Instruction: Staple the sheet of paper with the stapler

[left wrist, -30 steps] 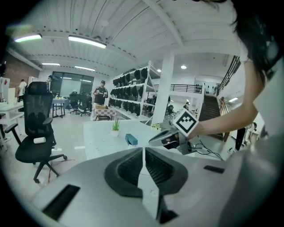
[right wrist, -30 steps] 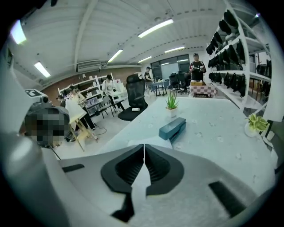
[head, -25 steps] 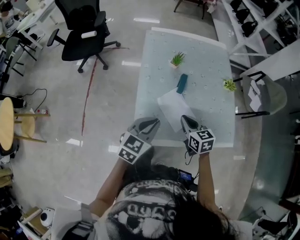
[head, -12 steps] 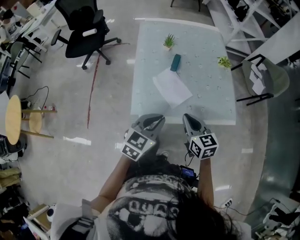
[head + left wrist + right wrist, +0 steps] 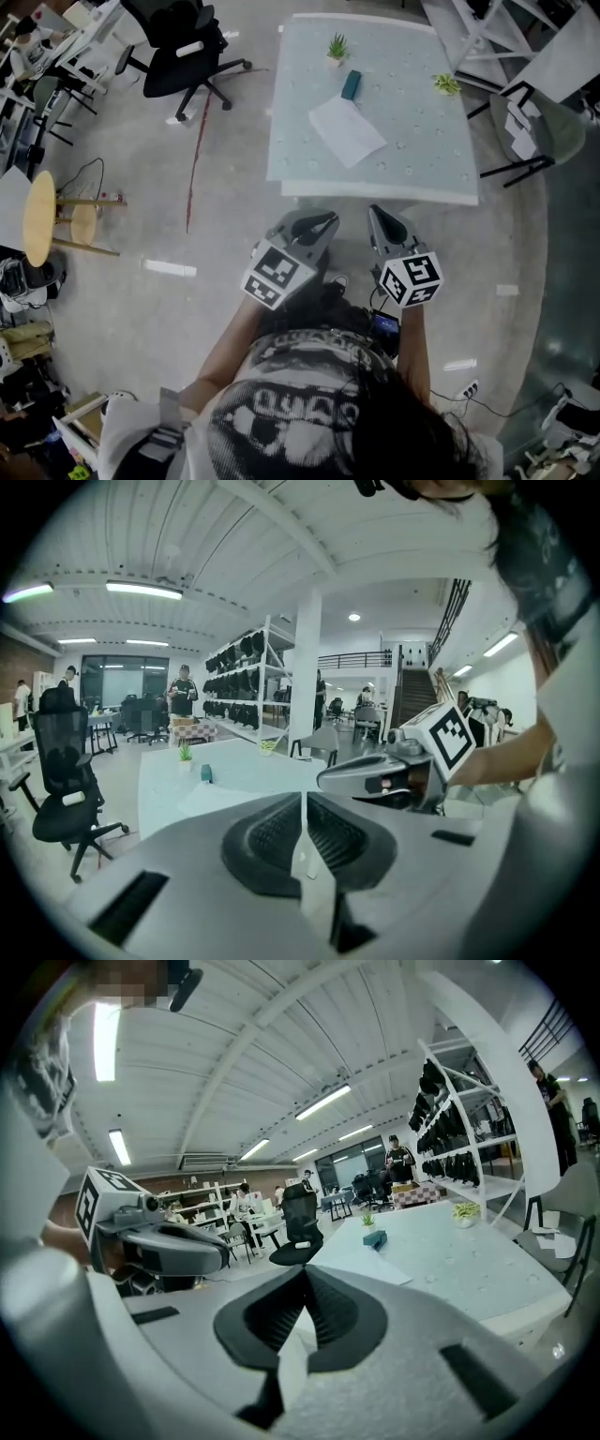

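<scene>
— What do we have on the left?

— Our left gripper point(image 5: 323, 223) hangs over the floor, short of the near edge of the bench point(image 5: 422, 122). Its jaws are together with nothing between them.

— And the sheet?

— The sheet of paper point(image 5: 347, 131) lies flat on the bench, well apart from both grippers. We judge it light and limp, likely to slide on that smooth top, so we would pin it or pinch a free corner, not push at it.

— The stapler?

— The stapler point(image 5: 352, 84) sits at the sheet's far corner; we cannot tell whether they touch. It looks stiff, compact and the heavier thing, so we would take it across the sides of its body.

— And the right?

— Our right gripper point(image 5: 380, 217) is beside the left, also short of the bench, jaws together and empty.
</scene>
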A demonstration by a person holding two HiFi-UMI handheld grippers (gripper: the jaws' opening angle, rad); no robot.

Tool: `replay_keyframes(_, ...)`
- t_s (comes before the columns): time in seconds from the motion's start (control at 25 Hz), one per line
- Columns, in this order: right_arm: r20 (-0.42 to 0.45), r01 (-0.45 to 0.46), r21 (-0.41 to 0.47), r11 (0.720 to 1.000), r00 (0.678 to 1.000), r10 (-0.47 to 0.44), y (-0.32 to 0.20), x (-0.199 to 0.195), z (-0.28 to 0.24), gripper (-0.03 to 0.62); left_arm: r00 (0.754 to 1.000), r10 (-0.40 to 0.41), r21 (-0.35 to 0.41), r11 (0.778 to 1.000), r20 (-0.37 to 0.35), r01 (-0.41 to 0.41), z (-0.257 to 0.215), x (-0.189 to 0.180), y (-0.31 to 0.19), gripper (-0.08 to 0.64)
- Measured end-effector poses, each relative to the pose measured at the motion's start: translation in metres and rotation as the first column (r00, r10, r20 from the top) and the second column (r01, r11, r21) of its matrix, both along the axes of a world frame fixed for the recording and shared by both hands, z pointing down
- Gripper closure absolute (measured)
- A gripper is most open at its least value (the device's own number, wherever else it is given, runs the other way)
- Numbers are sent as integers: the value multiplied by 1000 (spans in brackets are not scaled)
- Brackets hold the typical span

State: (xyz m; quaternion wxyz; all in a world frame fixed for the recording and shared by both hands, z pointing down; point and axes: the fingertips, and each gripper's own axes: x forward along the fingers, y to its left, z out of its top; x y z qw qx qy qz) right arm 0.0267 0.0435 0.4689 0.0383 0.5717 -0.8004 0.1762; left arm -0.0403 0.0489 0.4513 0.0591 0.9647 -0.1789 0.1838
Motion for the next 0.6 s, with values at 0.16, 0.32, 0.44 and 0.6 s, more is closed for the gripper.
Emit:
replay_keyframes(0.16,-17,7,33,999,1000,-6,24,-5,-6,607,1000,15,16,1000,-2,-15,-2,0,26,545)
replay_keyframes(0.32,-28,10,49,999,1000,-8,43,-6,-10,607,1000,28,29,999,-8,-28,-5,5,44,545)
replay_keyframes(0.44,-36,10,51,999,999,-8,54,-6,-10,607,999,40,40,998,-9,-40,-8,8,55,545)
replay_keyframes(0.6,-37,14,54,998,999,-12,61,-6,-12,606,999,42,50,998,-13,-41,-12,8,62,544)
